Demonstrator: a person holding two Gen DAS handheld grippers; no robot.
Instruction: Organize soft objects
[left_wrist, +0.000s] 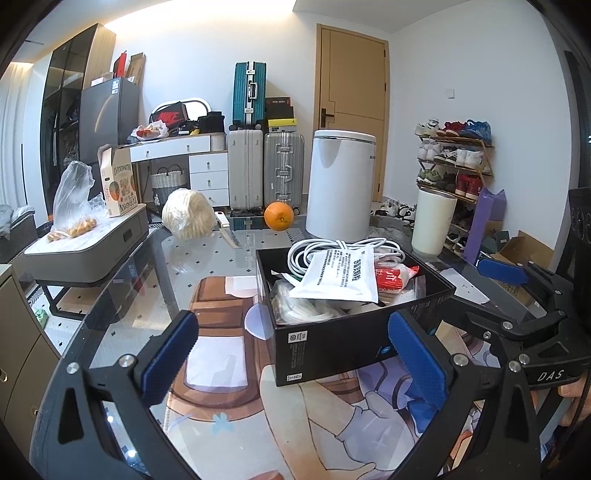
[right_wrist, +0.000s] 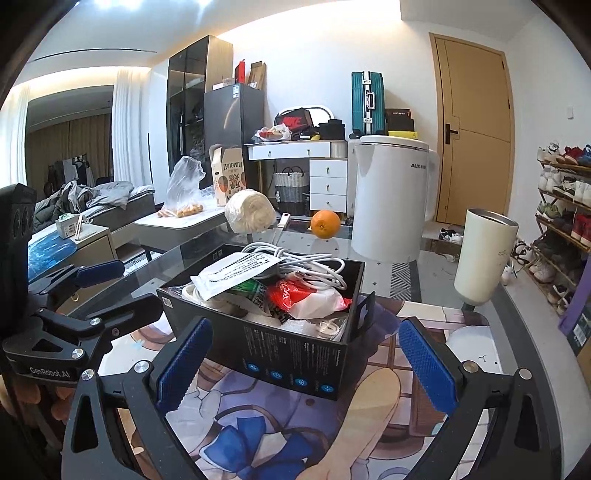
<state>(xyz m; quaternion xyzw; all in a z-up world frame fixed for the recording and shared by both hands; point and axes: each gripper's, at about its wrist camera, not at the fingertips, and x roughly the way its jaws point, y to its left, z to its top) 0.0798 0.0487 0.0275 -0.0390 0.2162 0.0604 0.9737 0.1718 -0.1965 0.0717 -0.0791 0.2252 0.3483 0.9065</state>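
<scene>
Box (left_wrist: 332, 343) sits on the glass bench (left_wrist: 207, 266), just ahead of both tongs, and it is already heaped: one white printed pouch (left_wrist: 338, 275) on top, one coil of white cable (left_wrist: 343, 246) behind it, one red-and-white packet (left_wrist: 393, 277) and one pale bundle (left_wrist: 306, 306) low at the near side. We hold the left tongs (left_wrist: 291, 354) and the right tongs (right_wrist: 306, 354) spread wide, with nothing between the blue pads. Whether we are about to add to the box or have just let go, we cannot judge from this.

If we handle the heap at all, we should pinch a soft piece by its edge, close gently, and steady the box wall with the other tongs so it does not slide on the glass.

Farther back on the bench we count one wrapped pale roll (left_wrist: 188, 216), one orange (left_wrist: 279, 216), one knife (left_wrist: 227, 229), one white bin (left_wrist: 341, 184) and one cream tumbler (left_wrist: 432, 221).
</scene>
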